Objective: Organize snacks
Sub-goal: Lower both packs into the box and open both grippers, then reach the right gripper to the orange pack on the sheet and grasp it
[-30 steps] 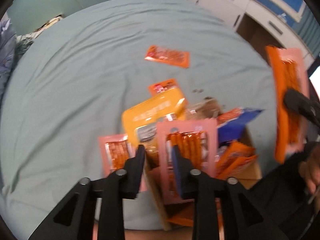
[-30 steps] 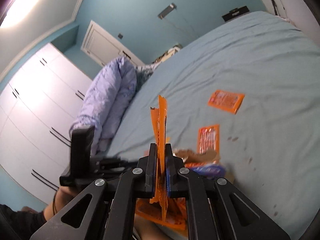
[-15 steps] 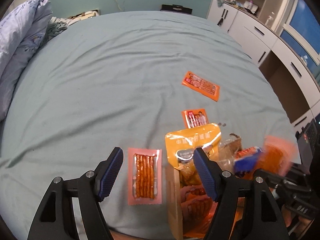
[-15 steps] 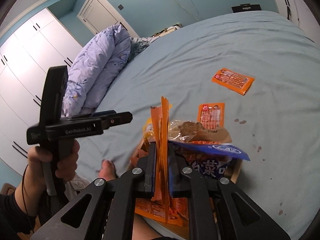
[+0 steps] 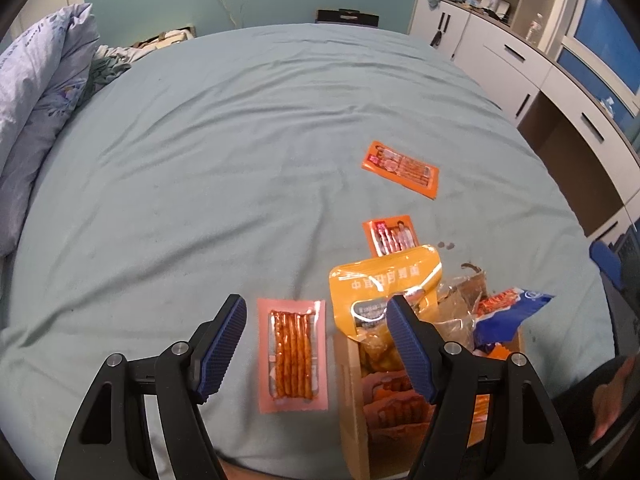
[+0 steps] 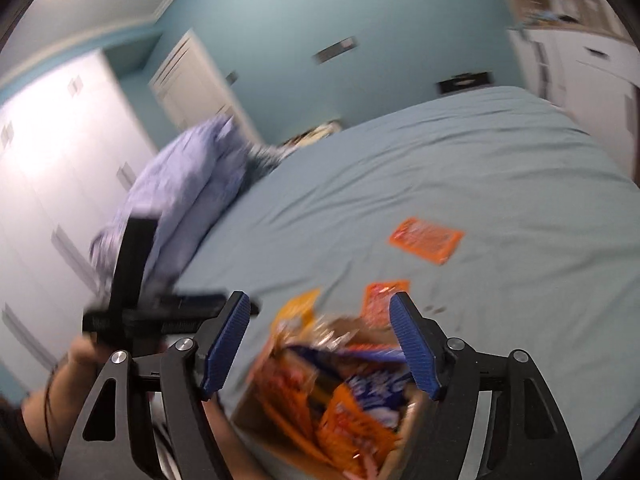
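Pink stick-snack packet (image 5: 292, 356) lay flat on bed sheet (image 5: 180, 200), just left of cardboard box (image 5: 352, 396) crammed with snacks. Left gripper (image 5: 316, 340) spread wide above packet, holding nothing; right gripper (image 6: 320, 344) likewise spread, empty, over box. Judged step: collecting loose packets. Next: lower, pinch packet edge. Yellow bag (image 5: 384, 284) bore Chinese writing, unreadable.

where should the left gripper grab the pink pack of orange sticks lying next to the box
Judging from its pose, take the pink pack across its narrow width, from straight above. It lies flat on the bed sheet with its long sides roughly parallel to the open left gripper fingers, already between them, clear of the cardboard box.
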Motion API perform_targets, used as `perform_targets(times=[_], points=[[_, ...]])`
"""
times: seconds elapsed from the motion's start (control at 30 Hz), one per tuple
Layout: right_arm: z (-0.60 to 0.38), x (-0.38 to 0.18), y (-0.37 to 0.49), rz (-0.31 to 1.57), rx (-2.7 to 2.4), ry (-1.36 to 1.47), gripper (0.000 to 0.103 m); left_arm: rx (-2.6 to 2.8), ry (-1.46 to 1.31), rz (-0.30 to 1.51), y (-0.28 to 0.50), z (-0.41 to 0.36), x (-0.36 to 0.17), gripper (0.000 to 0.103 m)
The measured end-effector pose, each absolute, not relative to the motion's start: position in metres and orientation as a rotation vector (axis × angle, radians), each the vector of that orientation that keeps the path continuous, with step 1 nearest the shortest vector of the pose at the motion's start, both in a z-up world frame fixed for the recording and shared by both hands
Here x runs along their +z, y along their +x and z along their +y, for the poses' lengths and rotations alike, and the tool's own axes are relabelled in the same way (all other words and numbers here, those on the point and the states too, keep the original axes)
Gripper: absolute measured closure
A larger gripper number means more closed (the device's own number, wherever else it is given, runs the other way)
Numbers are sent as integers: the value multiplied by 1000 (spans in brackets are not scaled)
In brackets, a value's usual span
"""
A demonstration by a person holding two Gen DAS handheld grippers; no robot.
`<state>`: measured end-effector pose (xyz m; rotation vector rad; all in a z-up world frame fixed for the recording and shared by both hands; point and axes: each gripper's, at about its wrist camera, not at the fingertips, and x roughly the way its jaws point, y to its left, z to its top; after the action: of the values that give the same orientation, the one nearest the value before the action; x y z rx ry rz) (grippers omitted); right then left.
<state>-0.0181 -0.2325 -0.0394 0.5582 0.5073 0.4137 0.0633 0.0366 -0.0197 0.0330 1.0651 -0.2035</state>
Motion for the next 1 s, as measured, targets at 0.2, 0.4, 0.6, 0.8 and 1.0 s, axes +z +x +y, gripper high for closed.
perform_targets(times=[0.2,0.4,0.6,0.8,1.0], points=[[-270,-56,-10,533,340,754,31,-201,-8,1059,65,42,-16,30],[-267,-50,3,583,341,715,31,-181,-6,1053,75,46,-14,30],[-260,-41,37,651,326,576,31,-155,3,1046,95,50,-12,29],[-268,-40,77,685,316,530,31,-160,-26,1098,132,53,-23,26],[-262,-62,133,807,329,486,31,-149,108,1103,165,34,-37,26]])
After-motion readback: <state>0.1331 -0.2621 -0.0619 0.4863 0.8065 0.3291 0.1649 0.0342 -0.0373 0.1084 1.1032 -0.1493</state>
